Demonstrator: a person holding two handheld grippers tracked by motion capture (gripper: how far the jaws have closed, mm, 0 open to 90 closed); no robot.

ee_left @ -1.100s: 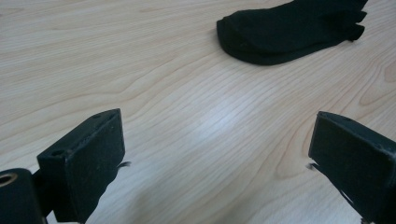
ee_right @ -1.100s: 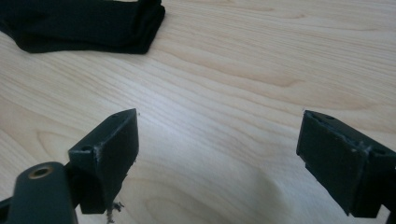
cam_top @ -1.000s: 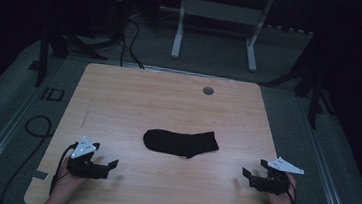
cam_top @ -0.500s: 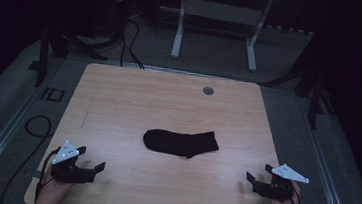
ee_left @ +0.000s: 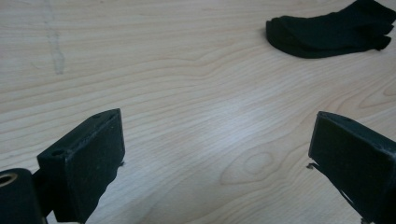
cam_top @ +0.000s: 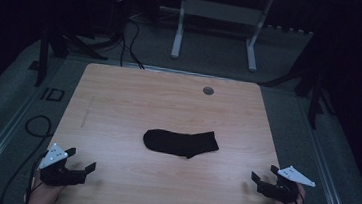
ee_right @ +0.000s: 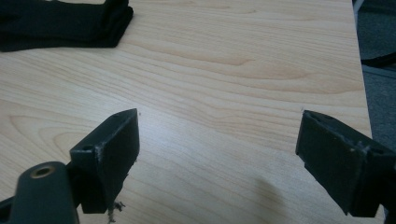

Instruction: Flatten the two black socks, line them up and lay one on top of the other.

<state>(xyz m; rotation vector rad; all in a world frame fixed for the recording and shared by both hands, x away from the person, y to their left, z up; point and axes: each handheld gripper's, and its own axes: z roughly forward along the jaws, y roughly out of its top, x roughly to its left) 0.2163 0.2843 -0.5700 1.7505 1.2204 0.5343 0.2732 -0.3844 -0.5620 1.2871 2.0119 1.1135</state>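
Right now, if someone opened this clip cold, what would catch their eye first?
A black sock lies flat alone in the middle of the pale wooden table, dark against the bright wood. At the near edge, the left gripper and the right gripper sit at opposite corners, jaws wide open, holding nothing and well apart from the sock. A small grey round disc sits near the far edge.

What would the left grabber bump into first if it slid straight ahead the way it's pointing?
Probably only bare wooden table. The left gripper points past the black sock, which lies off to one side, though its exact line is hard to judge.
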